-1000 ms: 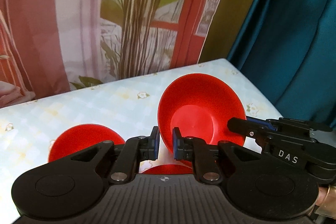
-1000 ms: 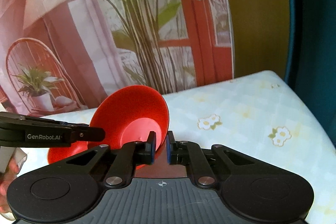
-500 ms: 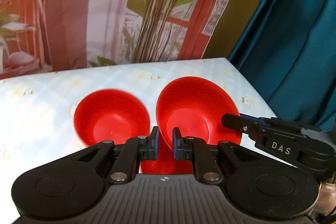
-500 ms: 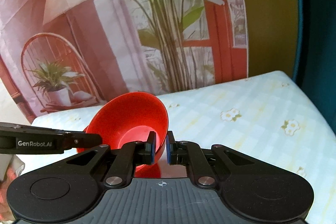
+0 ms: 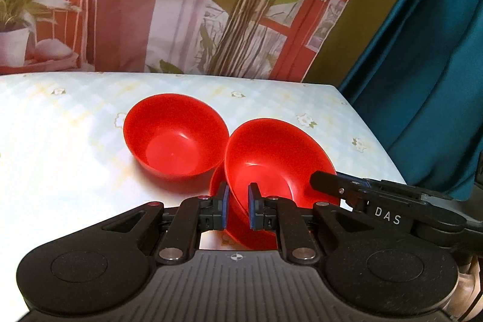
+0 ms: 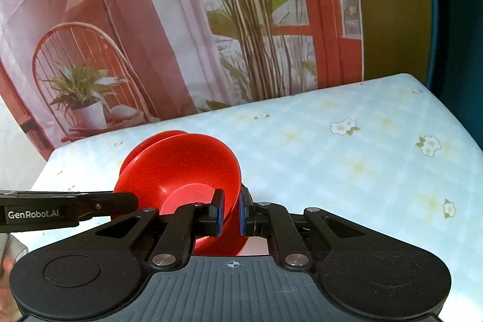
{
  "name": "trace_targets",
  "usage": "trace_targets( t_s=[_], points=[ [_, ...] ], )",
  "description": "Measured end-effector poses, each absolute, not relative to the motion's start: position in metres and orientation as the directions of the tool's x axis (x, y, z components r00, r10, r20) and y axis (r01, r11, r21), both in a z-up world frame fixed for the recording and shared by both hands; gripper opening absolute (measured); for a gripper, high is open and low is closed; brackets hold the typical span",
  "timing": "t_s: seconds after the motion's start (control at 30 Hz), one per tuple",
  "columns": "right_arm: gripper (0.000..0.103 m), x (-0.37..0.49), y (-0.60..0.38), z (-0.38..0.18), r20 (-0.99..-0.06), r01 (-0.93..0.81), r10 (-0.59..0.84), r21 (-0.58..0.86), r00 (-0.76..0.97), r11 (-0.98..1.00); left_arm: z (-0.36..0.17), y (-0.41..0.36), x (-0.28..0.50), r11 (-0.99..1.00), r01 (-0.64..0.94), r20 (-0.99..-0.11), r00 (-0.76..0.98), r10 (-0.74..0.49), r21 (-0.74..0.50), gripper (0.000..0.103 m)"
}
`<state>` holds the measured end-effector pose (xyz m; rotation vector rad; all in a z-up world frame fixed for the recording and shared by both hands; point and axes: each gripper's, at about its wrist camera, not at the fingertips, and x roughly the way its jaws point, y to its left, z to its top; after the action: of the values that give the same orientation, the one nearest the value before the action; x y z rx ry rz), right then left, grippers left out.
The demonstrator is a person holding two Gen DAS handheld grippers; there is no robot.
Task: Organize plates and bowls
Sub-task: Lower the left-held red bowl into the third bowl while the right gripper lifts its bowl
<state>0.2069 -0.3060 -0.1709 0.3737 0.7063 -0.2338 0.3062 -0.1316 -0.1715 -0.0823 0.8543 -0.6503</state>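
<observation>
**A:** What has changed over the last second?

**B:** In the left wrist view, the second red bowl [image 5: 175, 138] has come fully into sight. A second ago only a slice of it showed behind the left gripper [image 5: 237, 202]; now it sits upright on the floral-clothed surface [image 5: 60, 141], open side up. The tilted red bowl [image 5: 271, 159] has been carried down and across, so its rim is now just beside the standing bowl's rim, perhaps touching.

**A:** And the jaws?

**B:** The left gripper's jaws are narrow, clamped on the near rim of the tilted bowl. In the right wrist view the right gripper [image 6: 229, 212] is likewise pinched on the rim of the tilted bowl [image 6: 181, 171], on its right-hand side. That grip looks the same as a second ago; both tools carry the one bowl.

**A:** Anything under it?

**B:** A red edge shows just behind and below the tilted bowl in both views. I cannot tell whether it is a plate or another bowl.

**A:** So where does the task stand?

**B:** My reading: the held bowl has been brought to the standing one for nesting, but it is not yet in. It would need levelling and shifting left over the opening before either grip lets go.
</observation>
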Motion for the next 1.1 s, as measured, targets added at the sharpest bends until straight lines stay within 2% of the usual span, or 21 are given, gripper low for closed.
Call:
trace_targets(
  t_s=[0.8,1.1],
  points=[
    [0.010,0.213,-0.301,-0.187,-0.698,0.325,-0.094,0.206,0.710,0.923,-0.184,-0.138,0.305,0.820,0.490,-0.697,0.476,-0.537,-0.297,0.014],
    [0.013,0.213,-0.300,-0.184,-0.704,0.329,-0.118,0.172,0.700,0.928,-0.184,-0.134,0.305,0.828,0.472,-0.702,0.477,-0.528,-0.303,0.017]
  ],
)
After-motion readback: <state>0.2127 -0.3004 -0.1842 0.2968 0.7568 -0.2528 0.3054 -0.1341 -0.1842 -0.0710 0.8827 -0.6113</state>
